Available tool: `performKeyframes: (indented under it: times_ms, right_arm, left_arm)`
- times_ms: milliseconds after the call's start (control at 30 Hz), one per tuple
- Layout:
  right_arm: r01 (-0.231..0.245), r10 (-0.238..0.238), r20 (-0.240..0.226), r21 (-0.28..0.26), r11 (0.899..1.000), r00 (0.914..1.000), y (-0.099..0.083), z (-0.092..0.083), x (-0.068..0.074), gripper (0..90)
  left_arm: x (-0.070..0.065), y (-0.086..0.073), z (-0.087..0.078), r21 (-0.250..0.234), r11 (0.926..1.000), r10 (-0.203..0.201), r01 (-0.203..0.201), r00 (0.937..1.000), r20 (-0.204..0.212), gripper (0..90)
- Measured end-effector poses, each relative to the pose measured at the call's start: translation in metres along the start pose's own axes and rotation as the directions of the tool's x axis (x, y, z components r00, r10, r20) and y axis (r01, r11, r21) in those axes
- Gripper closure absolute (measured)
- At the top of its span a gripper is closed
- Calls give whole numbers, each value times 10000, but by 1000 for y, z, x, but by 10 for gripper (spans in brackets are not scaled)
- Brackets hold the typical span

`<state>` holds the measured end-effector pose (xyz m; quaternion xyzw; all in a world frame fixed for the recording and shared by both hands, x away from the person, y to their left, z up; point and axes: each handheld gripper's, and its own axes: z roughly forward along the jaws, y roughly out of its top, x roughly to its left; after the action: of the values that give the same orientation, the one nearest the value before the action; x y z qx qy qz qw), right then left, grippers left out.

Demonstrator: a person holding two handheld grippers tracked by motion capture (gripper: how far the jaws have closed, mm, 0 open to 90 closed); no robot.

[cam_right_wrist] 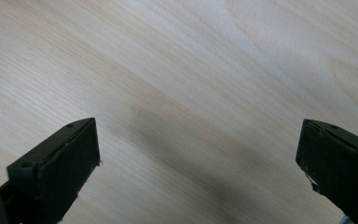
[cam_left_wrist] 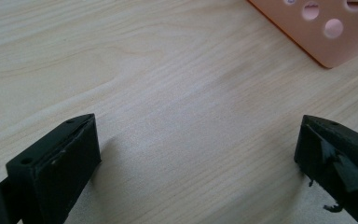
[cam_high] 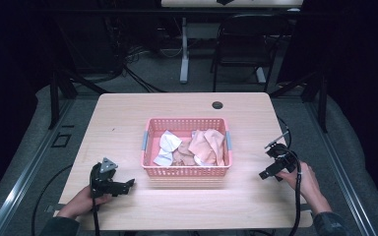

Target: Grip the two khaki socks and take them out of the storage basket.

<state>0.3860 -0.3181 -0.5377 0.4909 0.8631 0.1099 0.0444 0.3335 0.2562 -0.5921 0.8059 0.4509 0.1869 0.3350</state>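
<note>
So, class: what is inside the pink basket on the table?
The pink basket holds crumpled cloths: a white one, a peach one, a tan one between. Whatever lies beneath them is covered.

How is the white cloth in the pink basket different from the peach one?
The white cloth is smaller and lies on the left of the basket; the peach cloth is bigger and lies on the right. The white cloth looks pale bluish-white, the peach cloth warm orange-pink. Both are crumpled and lie inside the basket.
</note>
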Motion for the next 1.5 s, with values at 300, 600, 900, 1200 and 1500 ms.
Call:
performKeyframes:
  times_ms: [300,600,900,1200,1500]
  right_arm:
    - [92,-95,-61,-591,9982,9999,11,-24,9,0]
    - [104,-128,-217,-1069,9942,9997,17,-44,20,0]
    - [351,-377,-153,-1446,9889,9992,31,-67,35,0]
    - [852,-949,-469,-1778,9804,9944,57,-78,58,0]
    - [1327,-1464,-521,-2068,9693,9879,85,-80,78,5]
  left_arm:
    - [0,0,0,-4,10000,16,-16,10000,-1,0]
    - [0,0,0,-3,10000,18,-18,10000,12,0]
    - [0,-1,0,-28,10000,8,-8,10000,-30,1]
    - [0,0,0,-12,10000,-2,2,10000,-15,0]
    - [0,-1,0,-26,10000,3,-3,10000,-22,0]
